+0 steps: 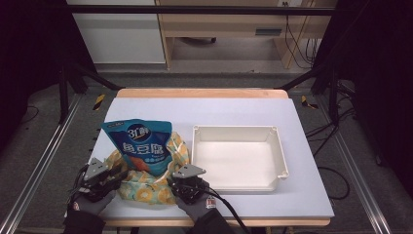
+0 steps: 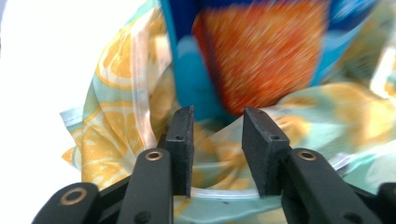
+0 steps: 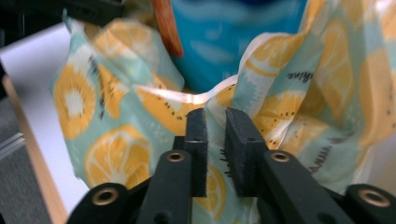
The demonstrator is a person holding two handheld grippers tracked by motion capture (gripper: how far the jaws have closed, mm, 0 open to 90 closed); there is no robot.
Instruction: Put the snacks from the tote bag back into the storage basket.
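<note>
Pale blue surface [image 1: 243, 109] on a wooden bench carries a white tray [image 1: 237, 180] toward its right edge and, near the front-left corner, a citrus-print bag [image 1: 146, 191] with a blue snack pouch [image 1: 142, 146] standing upright in its mouth. The left gripper [image 1: 115, 175] and right gripper [image 1: 181, 184] flank the bag at its front rim. In the gripper views, the left's jaws gape partway around the rim; the right's are nearly closed, apparently pinching fabric. The pouch rises just beyond both, between them.

Blurred snack pouch [image 2: 261, 51], base hidden
</note>
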